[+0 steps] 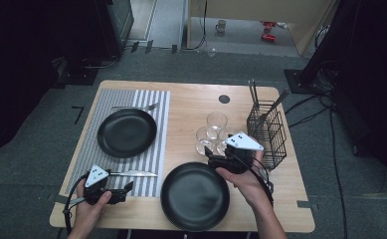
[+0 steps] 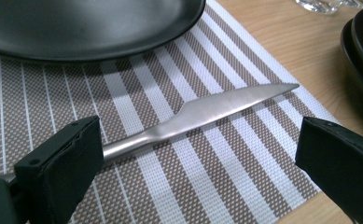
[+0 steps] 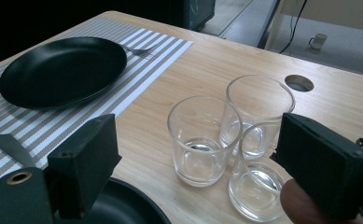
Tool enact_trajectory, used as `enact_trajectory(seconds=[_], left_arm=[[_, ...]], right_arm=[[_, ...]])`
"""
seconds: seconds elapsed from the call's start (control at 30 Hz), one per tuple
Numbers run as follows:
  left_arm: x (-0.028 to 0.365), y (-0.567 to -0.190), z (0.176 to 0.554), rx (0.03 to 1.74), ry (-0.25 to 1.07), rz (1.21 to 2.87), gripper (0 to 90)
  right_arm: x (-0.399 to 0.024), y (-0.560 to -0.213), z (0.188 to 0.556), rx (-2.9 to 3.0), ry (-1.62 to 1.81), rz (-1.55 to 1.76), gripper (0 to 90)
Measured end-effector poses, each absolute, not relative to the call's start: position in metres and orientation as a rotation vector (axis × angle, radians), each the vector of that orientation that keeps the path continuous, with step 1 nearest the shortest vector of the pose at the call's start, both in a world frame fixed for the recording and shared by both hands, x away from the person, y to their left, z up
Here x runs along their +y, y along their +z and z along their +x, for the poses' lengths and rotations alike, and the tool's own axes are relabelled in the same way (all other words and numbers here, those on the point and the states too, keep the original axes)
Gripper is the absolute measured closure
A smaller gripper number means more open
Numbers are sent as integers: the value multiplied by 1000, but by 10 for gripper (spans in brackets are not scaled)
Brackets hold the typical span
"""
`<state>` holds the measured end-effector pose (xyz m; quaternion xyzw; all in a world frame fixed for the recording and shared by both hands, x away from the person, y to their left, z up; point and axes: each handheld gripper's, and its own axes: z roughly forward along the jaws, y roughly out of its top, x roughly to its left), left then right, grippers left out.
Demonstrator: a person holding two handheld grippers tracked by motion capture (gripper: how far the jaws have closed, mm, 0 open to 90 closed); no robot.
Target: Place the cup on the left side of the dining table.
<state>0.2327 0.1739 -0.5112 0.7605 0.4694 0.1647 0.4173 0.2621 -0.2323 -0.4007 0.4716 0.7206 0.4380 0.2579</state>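
At the near left of the table, our left gripper [image 1: 112,191] hides the knife's handle end; its jaws stand wide with the knife [image 2: 202,113] lying between them, untouched. We see a slim, matte steel knife, its blade tapering to a point, resting on the woven striped placemat [image 2: 170,186] near a black plate [image 2: 86,23]. Our right gripper [image 3: 193,163], jaws wide and empty, faces three clear round glasses [image 3: 205,140] clustered on the pale wood; a second black plate [image 1: 195,195] is cut off below it.

Dim overhead light, dark surroundings, soft glare on the knife [image 2: 207,114], slightly blurry frames.
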Motion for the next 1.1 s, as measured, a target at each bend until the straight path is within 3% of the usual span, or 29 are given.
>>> enact_trajectory(seconds=[0.47,0.77,1.1], left_arm=[[170,-518,230,1175,436,1992,12],[171,-519,233,1201,407,2001,12],[168,-519,232,1195,430,2030,12]], right_arm=[[-218,-421,289,1987,1166,1309,196],[-202,-438,301,2026,1181,1313,428],[-192,-451,318,2017,1166,1365,601]])
